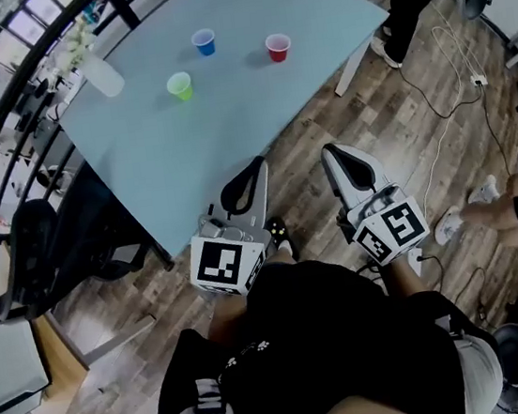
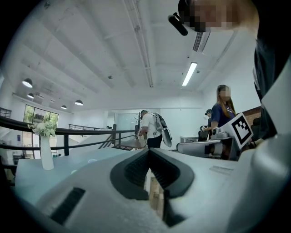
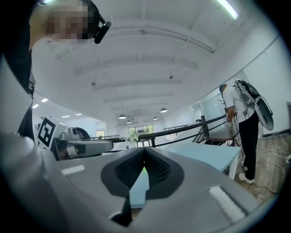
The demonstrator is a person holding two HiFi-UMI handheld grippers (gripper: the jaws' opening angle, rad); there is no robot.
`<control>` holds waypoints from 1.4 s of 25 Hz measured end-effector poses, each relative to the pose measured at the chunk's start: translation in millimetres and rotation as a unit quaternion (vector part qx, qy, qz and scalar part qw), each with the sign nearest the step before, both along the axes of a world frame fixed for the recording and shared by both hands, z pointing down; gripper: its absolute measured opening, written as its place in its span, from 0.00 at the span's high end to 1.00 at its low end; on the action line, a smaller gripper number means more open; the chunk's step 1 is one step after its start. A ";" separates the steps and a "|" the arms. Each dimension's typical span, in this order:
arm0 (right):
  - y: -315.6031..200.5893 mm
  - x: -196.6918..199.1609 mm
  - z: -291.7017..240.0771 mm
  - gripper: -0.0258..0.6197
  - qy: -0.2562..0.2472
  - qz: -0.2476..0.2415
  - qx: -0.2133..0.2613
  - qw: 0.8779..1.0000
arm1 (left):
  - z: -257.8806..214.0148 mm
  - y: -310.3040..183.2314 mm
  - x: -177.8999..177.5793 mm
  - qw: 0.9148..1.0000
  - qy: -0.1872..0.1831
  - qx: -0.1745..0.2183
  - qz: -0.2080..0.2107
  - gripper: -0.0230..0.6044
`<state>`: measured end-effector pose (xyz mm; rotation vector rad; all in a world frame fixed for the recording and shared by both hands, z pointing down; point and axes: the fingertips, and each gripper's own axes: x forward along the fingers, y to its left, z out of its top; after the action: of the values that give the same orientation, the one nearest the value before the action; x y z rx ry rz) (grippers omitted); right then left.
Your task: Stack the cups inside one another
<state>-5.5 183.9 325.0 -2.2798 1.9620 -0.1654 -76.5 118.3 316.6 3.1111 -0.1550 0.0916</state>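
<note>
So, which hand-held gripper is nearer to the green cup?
Left. The left hand-held gripper is at the table's near edge, short of the green cup; the right hand-held gripper is over the floor, farther aside.

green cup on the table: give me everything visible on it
The green cup is small and lime green, plastic by its look. It stands upright, mouth up, on the pale blue table, towards the far side. It is too small in the head view to tell whether anything is inside. Only the table touches it. The blue cup stands apart just beyond it, and the red cup stands apart further right. No cup is nested in it.
</note>
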 end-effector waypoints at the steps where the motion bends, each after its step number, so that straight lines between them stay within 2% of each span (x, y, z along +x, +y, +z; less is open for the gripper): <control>1: -4.8 4.1 -0.1 0.94 0.001 0.003 0.000 1.000 | 0.7 -5.6 3.8 1.000 0.001 0.000 0.001 0.98; 11: -54.2 34.0 3.0 0.94 0.008 0.023 -0.014 1.000 | 10.9 -61.2 29.4 1.000 0.004 -0.017 0.008 0.98; 23: -118.2 71.2 9.9 0.94 0.004 0.030 -0.011 0.999 | 15.1 -126.3 62.5 1.000 0.004 -0.010 0.006 0.98; 29: -132.0 84.9 15.8 0.94 0.007 0.032 -0.014 0.999 | 21.6 -136.9 71.1 1.000 0.003 -0.013 0.004 0.98; 35: -147.0 118.2 20.5 0.93 0.011 0.028 -0.019 0.999 | 29.1 -146.8 87.4 1.000 -0.003 -0.021 -0.012 0.98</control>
<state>112.7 36.8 345.6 -2.3664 1.9187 -0.1739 10.9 -28.4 345.7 3.0674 -0.1877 0.1023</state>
